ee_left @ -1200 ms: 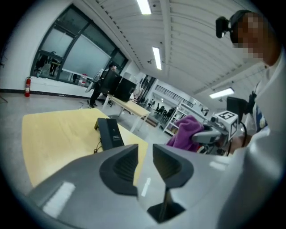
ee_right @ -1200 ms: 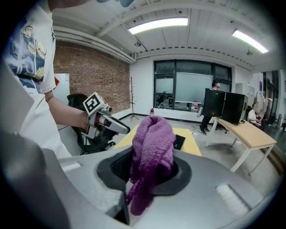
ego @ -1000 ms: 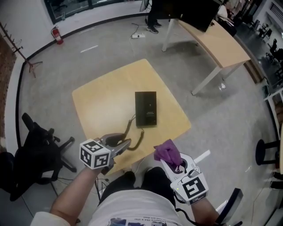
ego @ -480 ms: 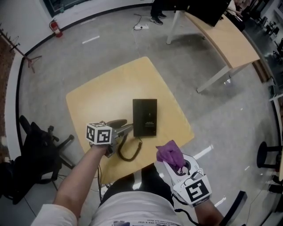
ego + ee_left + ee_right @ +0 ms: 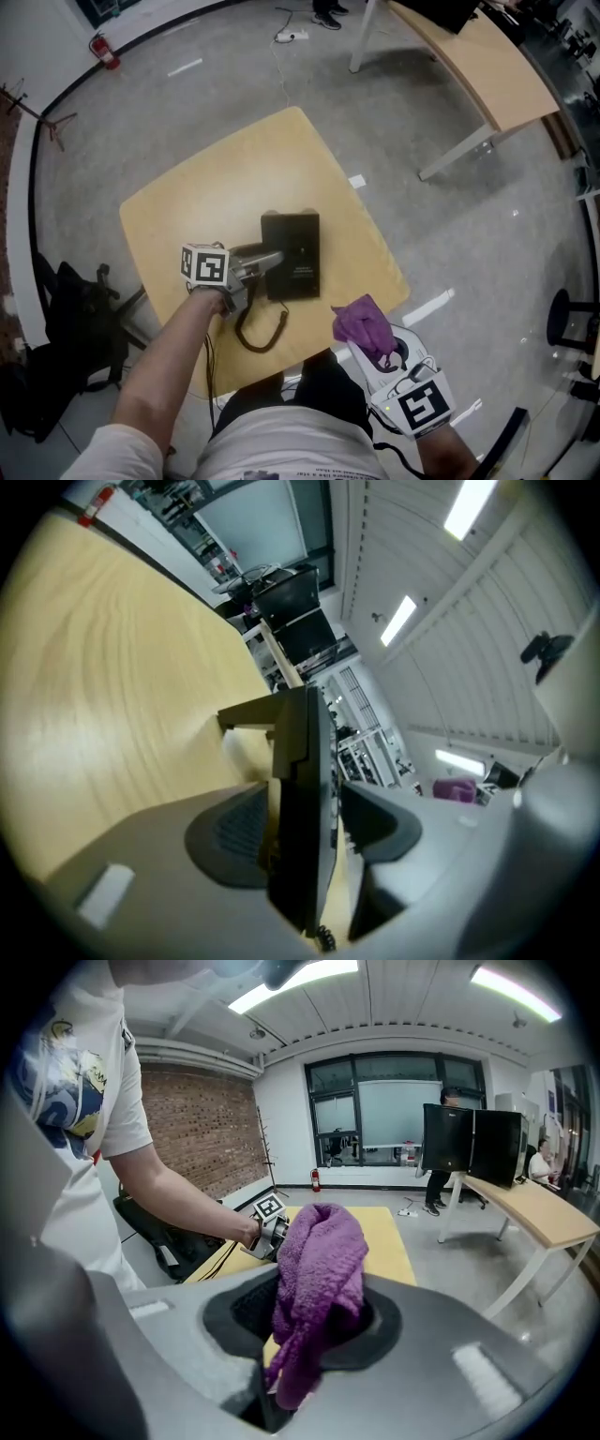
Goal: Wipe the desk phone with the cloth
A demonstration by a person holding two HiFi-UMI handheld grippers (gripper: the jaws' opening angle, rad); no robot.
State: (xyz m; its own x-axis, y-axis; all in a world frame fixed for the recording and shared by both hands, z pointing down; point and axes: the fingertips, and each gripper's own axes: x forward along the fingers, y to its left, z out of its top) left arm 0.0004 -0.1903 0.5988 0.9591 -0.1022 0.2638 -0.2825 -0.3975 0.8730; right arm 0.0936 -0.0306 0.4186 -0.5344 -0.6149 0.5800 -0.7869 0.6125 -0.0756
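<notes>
Left tool, jaws opening around the black handset, sits at the desk phone's left edge, mid-worktop. Right tool, near right, off the worktop, clamps the purple cloth.

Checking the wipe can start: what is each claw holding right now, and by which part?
Right claw grips the crumpled purple terry cloth by its bunched middle. Left claw is opening; the black phone handset stands between its jaws, not pinched.

Square wooden tabletop centre; black office chair near left, long desk far right (white legs), red fire extinguisher far left.
</notes>
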